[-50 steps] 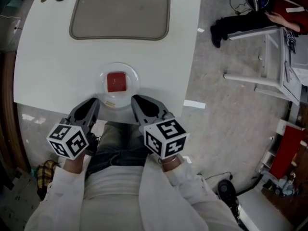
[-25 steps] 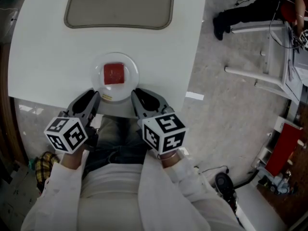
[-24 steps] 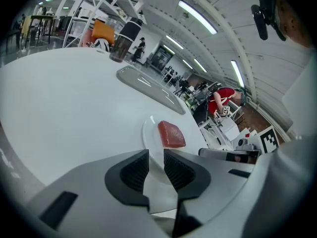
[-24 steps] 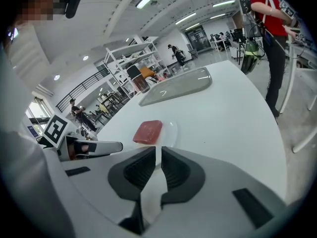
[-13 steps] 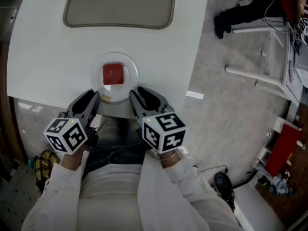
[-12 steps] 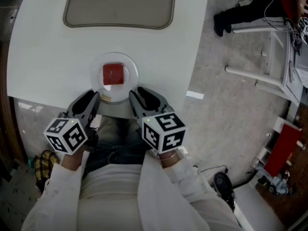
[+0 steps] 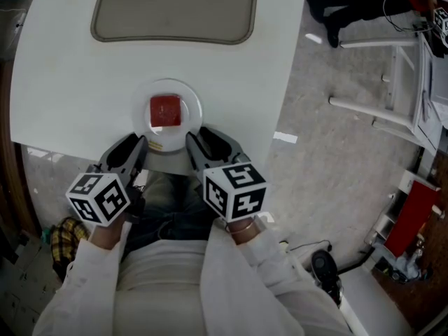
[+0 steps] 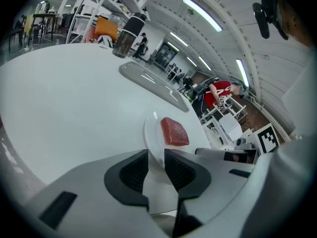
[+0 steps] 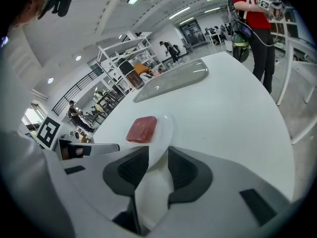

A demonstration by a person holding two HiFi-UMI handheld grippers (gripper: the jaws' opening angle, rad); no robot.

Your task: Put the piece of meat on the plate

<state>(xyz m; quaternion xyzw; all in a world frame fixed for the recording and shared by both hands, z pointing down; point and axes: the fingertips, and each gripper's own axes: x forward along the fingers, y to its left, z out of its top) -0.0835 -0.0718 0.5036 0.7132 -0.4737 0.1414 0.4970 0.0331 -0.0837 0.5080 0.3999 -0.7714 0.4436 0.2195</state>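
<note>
A red square piece of meat (image 7: 166,110) lies in the middle of a small white plate (image 7: 141,101) near the front edge of the white table (image 7: 63,82). Both grippers hover side by side just short of the plate's near rim. The left gripper (image 7: 140,144) points at the plate (image 8: 150,129) and the meat (image 8: 174,132), its jaws drawn together to a thin slit with nothing in it. The right gripper (image 7: 190,140) sits the same way, empty, with the meat (image 9: 141,129) and plate (image 9: 167,125) just beyond its tips.
A long grey tray (image 7: 173,9) lies at the table's far side, with a dark cup (image 8: 128,36) beyond it. The table's front edge runs right under the grippers. A white rack (image 7: 392,82) and a standing person (image 9: 252,14) are off to the right.
Meat and plate stay put. Both grippers hold nearly the same place by the plate's near rim; only the view shifts slightly, and the person at the far right has moved.
</note>
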